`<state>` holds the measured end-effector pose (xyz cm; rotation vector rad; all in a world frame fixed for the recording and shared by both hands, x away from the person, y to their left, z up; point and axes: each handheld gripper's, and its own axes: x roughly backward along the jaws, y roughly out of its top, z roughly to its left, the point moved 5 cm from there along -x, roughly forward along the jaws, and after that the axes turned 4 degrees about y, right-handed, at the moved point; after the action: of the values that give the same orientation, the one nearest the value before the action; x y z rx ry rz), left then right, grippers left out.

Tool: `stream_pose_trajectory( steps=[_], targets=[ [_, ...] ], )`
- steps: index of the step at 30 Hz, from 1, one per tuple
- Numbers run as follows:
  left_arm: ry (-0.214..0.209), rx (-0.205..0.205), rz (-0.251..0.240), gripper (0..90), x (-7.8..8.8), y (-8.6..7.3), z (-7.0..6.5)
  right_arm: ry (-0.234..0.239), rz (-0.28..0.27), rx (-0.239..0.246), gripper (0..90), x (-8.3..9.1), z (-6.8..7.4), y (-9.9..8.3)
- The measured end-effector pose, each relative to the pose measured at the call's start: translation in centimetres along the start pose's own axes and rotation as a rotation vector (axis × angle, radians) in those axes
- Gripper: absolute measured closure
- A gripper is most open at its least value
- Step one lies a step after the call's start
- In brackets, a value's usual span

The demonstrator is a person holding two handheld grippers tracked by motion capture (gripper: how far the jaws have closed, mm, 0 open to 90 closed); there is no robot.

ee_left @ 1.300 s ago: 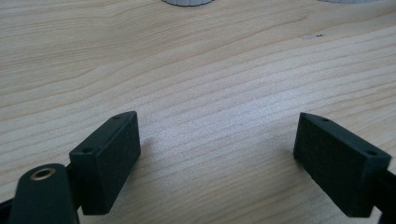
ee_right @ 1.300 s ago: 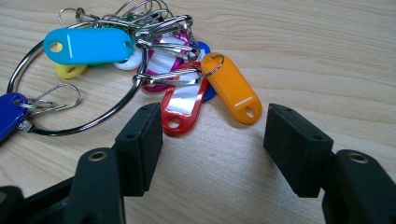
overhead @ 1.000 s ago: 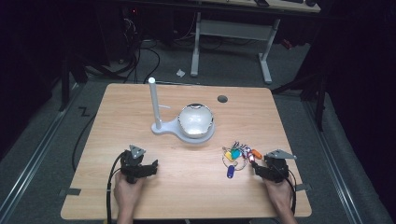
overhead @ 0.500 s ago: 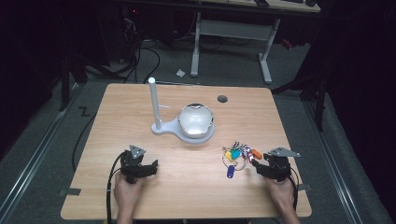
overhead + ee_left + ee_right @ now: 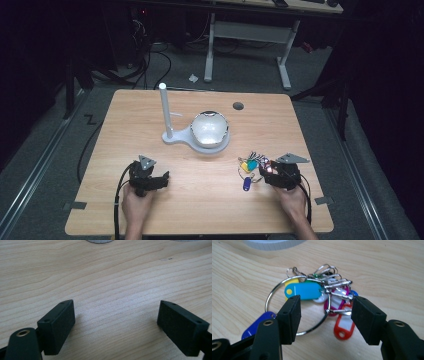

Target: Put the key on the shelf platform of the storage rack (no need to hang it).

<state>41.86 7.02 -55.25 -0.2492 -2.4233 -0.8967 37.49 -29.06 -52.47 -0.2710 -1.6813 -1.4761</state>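
Observation:
A bunch of coloured key tags on a large metal ring lies on the wooden table at the front right, with a blue tag splayed toward me. My right gripper sits just right of the bunch. Its jaws have just been closing a little and still stand wide. They straddle the ring's near edge and the red and pink tags, and the pads press on nothing. My left gripper rests at the front left, open over bare wood.
A white stand with an upright post and a round glossy bowl stands at the table's middle. A small dark round hole lies behind it. A desk frame and cables occupy the dark floor beyond the table.
My right gripper has edged slightly up and toward the key bunch. The left gripper, the keys and the stand have stayed put.

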Motion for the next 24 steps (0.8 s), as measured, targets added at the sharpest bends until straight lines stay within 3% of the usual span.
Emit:
stream_pose_trajectory(
  steps=[11,18,24],
  targets=[
    [-0.003,-0.007,-0.003,15.1,0.0,0.0,0.0,0.024,0.012,0.003,41.4,-1.8,0.1,1.6],
    [-0.003,-0.007,-0.003,15.2,0.0,0.0,0.0,0.029,0.027,-0.022,41.3,-3.4,-0.1,2.6],
    [0.000,0.000,0.000,15.1,0.0,0.0,0.0,0.020,0.068,-0.020,39.8,-4.7,0.0,3.0]
  ],
)
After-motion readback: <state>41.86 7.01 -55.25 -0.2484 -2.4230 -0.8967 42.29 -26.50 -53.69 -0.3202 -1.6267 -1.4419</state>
